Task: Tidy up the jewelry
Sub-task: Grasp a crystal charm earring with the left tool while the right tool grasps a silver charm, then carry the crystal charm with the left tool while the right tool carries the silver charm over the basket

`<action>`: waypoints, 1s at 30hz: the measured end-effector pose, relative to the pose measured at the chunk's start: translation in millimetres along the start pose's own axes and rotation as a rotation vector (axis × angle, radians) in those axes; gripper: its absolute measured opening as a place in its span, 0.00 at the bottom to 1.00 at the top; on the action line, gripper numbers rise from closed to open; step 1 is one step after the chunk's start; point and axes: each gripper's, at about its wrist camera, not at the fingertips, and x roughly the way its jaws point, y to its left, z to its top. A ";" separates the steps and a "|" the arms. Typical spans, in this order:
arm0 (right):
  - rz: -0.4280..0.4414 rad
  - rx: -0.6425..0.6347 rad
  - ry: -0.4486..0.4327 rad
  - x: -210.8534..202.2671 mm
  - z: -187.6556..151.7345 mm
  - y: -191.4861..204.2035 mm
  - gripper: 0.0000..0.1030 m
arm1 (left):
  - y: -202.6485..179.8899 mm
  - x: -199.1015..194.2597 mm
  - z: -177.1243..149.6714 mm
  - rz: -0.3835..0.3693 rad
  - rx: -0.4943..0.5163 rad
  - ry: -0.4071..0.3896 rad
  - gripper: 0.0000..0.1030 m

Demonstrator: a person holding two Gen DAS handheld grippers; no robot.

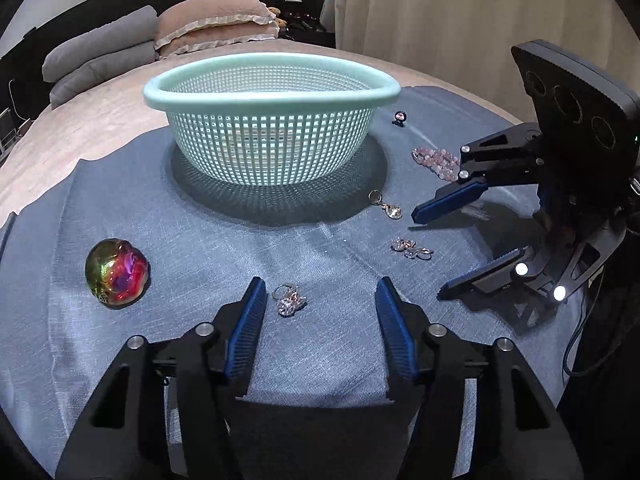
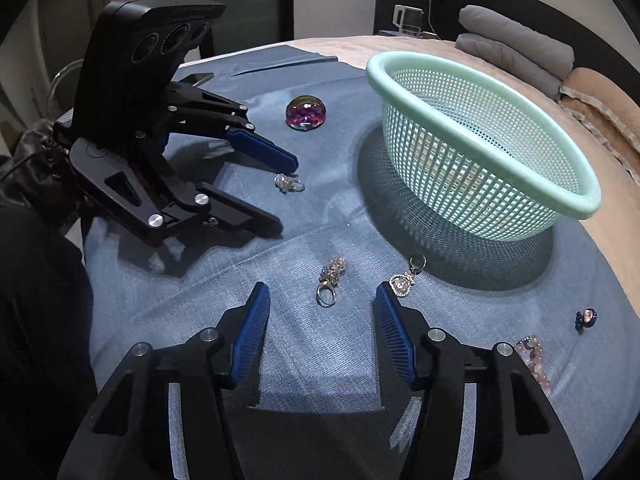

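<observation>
A mint green mesh basket [image 1: 272, 92] [image 2: 480, 160] stands on a blue cloth. My left gripper [image 1: 320, 292] [image 2: 288, 196] is open and empty, with a crystal keyring [image 1: 290, 300] [image 2: 289, 183] lying between its fingertips. My right gripper [image 2: 322, 296] [image 1: 428, 252] is open and empty, with a second crystal keyring [image 2: 330, 280] [image 1: 410, 248] between its fingertips. A teardrop pendant [image 2: 404, 280] [image 1: 386, 205] lies by the right finger. A pink bead bracelet [image 1: 436, 160] [image 2: 534, 360], a small dark charm [image 1: 399, 117] [image 2: 586, 317] and an iridescent glass ball [image 1: 117, 272] [image 2: 306, 113] lie apart.
The blue cloth [image 1: 320, 240] covers a bed. Grey and beige pillows [image 1: 160, 36] lie behind the basket. A curtain [image 1: 460, 12] hangs at the back right.
</observation>
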 end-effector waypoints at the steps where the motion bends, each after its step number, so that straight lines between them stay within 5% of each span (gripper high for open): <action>1: 0.006 0.002 0.003 1.3 -0.3 -0.6 0.38 | 0.5 2.6 0.7 -0.005 -0.014 0.004 0.48; 4: 0.018 0.015 0.006 4.6 -0.7 -1.0 0.35 | -2.3 5.9 -0.9 0.018 -0.013 0.003 0.42; 9: 0.057 0.062 0.002 8.9 0.6 -6.8 0.21 | -5.4 5.7 -4.5 0.022 -0.043 -0.004 0.14; 12: 0.055 0.048 0.012 10.4 5.7 -7.4 0.05 | -12.4 5.7 -6.5 0.087 -0.030 -0.018 0.14; 18: 0.031 0.046 0.003 -5.6 5.4 -12.2 0.04 | -8.6 -3.6 -9.4 0.105 -0.085 -0.030 0.13; 30: -0.045 0.296 -0.363 -106.0 -4.5 -76.8 0.04 | 36.7 -60.4 19.1 0.153 -0.196 -0.122 0.13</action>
